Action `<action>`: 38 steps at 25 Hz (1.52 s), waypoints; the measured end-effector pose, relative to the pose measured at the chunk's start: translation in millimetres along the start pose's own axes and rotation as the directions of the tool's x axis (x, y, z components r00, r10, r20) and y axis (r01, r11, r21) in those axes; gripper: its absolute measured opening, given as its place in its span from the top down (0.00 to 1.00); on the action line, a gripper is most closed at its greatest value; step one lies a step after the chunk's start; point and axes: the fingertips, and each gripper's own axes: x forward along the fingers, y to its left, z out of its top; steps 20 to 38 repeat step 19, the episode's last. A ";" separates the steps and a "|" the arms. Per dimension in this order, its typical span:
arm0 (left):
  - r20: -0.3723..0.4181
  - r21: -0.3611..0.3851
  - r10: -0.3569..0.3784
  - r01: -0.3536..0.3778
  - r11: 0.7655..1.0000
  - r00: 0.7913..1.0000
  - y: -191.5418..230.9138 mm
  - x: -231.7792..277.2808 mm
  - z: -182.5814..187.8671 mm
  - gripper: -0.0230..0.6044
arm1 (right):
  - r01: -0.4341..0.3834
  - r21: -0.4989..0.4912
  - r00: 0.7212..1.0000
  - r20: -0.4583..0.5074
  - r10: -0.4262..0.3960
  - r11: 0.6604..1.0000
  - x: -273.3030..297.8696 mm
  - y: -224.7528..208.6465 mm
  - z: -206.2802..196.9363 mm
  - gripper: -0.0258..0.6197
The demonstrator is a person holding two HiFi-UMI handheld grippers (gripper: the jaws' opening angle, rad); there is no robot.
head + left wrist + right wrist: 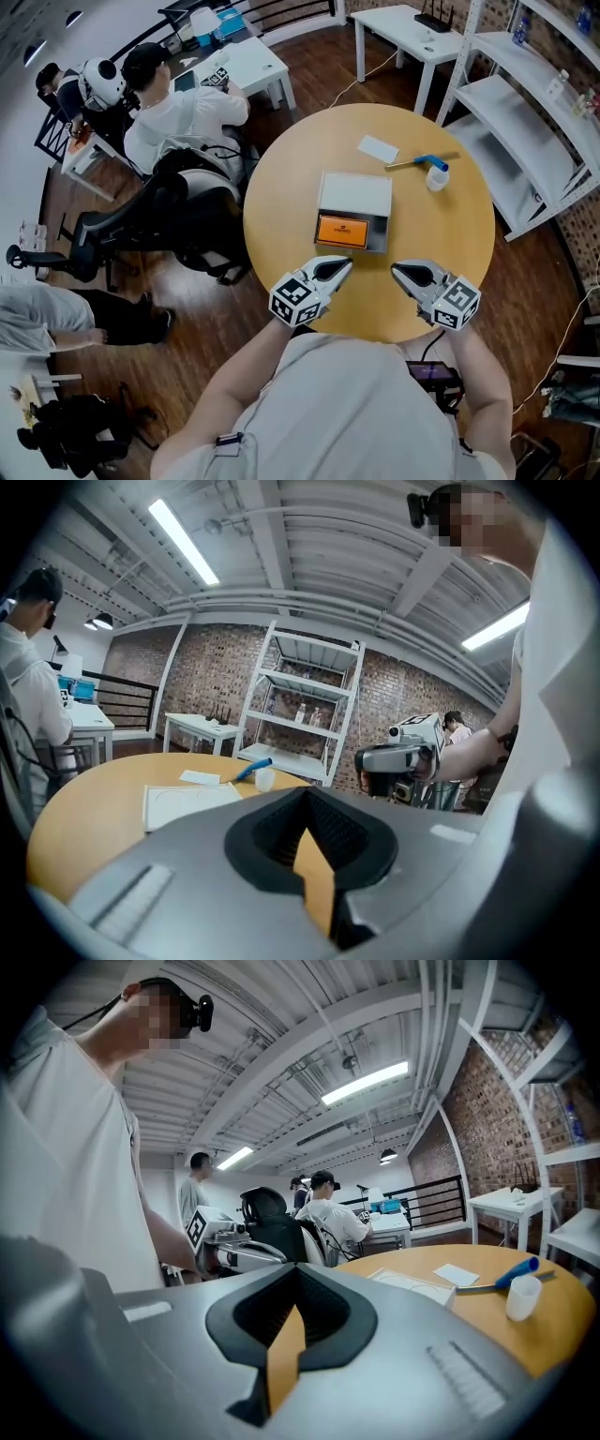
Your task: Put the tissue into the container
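L gripper (pixel 348 264), R gripper (pixel 395 270): jaws sitting clenched, empty.
Risk: tissue (pixel 378 148) lying flat beyond container (pixel 354 196); jaws scraping tabletop (pixel 281 216), pinch slipping.

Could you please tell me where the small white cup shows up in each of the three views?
Head view: the small white cup stands upper right on the round table.
Left gripper view: small white cup just left of centre.
Right gripper view: small white cup near the right edge.
Shared landmark: the blue-handled tool lying beside it.
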 end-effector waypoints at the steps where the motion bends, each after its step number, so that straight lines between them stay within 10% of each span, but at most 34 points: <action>1: -0.006 0.010 -0.002 0.003 1.000 1.000 -0.8 0.8 -0.6 0.96 | 0.001 0.001 1.000 -0.001 -0.001 1.000 -0.3 0.1 -0.2 0.96; 38: -0.029 0.037 -0.018 0.019 0.999 0.999 -0.2 3.7 -6.0 0.96 | 0.025 -0.009 0.999 -0.027 -0.025 1.000 4.2 -3.3 -3.4 0.96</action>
